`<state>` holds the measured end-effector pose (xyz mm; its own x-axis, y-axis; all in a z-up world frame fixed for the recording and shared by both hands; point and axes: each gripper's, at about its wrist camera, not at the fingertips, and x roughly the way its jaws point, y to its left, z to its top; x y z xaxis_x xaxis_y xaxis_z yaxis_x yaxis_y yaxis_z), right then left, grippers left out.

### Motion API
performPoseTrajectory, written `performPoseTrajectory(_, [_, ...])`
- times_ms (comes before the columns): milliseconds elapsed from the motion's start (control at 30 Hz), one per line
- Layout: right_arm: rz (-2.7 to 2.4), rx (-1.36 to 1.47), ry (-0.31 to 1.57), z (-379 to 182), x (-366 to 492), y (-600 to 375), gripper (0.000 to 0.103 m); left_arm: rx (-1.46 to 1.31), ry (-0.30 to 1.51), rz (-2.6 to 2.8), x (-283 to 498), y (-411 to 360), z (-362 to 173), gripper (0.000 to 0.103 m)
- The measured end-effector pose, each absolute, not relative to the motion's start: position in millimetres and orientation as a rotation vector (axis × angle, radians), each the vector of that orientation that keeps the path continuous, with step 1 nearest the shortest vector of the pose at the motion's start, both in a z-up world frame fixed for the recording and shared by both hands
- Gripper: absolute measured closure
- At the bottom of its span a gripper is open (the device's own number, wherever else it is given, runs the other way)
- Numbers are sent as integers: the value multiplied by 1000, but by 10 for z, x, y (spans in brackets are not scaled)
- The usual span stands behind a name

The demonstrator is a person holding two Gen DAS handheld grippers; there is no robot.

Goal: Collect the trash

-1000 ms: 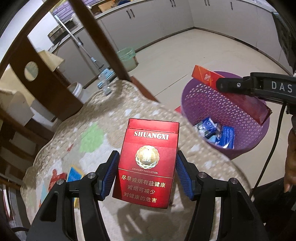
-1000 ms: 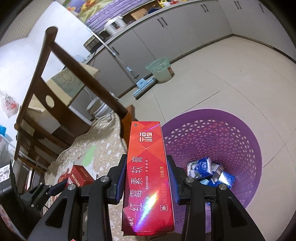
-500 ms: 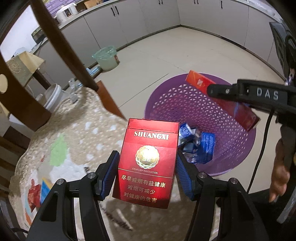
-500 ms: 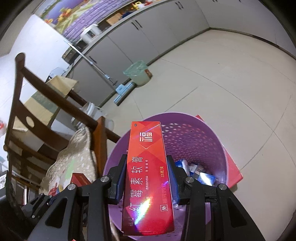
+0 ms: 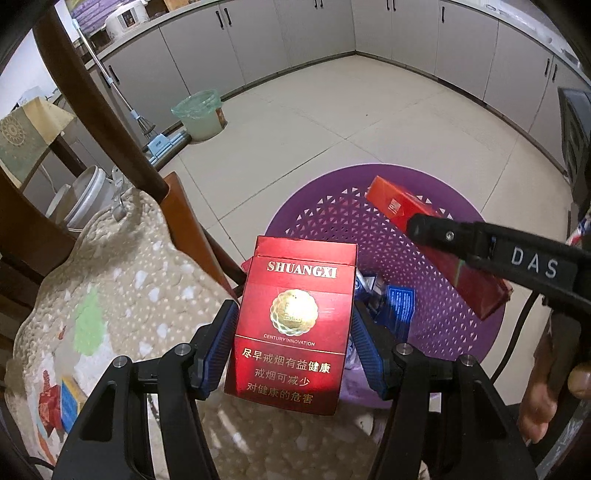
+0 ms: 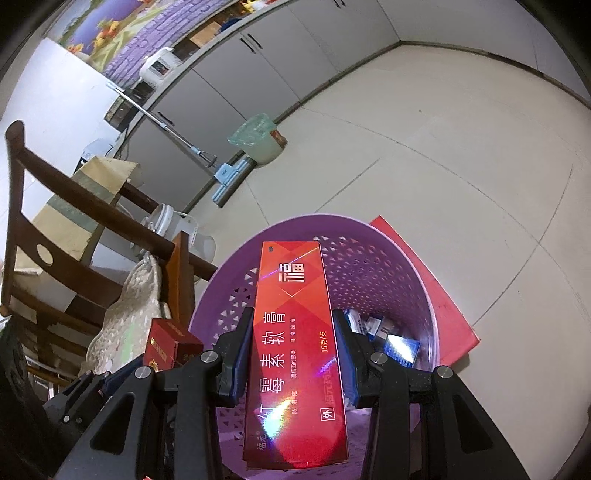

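My left gripper (image 5: 291,345) is shut on a dark red cigarette pack (image 5: 291,321) marked SHUANGXI, held over the edge of the cushioned chair seat (image 5: 122,295) beside the purple basket (image 5: 454,206). My right gripper (image 6: 291,356) is shut on a long red ointment box (image 6: 295,343), which hangs over the basket's mouth (image 6: 369,258). In the left wrist view the right gripper (image 5: 439,243) and its box (image 5: 399,206) reach in from the right above the basket. Blue wrappers (image 6: 388,336) lie at the basket's bottom. The red pack (image 6: 166,343) shows at lower left in the right wrist view.
A wooden chair back (image 6: 74,229) rises on the left. A red flat sheet (image 6: 436,291) lies under the basket on the tiled floor. A green-lined bin (image 5: 199,114) and a mop (image 5: 159,140) stand by the grey cabinets (image 5: 295,33). White buckets (image 5: 88,195) sit behind the chair.
Both grippers have moved toward the purple basket and tipped downward. The basket now fills more of each view, and the long red box hangs over its opening. Both grips are unchanged.
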<state>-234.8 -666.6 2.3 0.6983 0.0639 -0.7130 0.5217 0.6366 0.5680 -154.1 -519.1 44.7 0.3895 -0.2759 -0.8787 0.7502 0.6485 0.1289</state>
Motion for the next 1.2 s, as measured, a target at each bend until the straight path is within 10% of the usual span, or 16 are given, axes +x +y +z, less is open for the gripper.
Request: performPoseTrajectory(1200, [-244, 734, 697, 426, -2054, -6223, 46, 544, 907, -644, -1849, -3995, 730, 32])
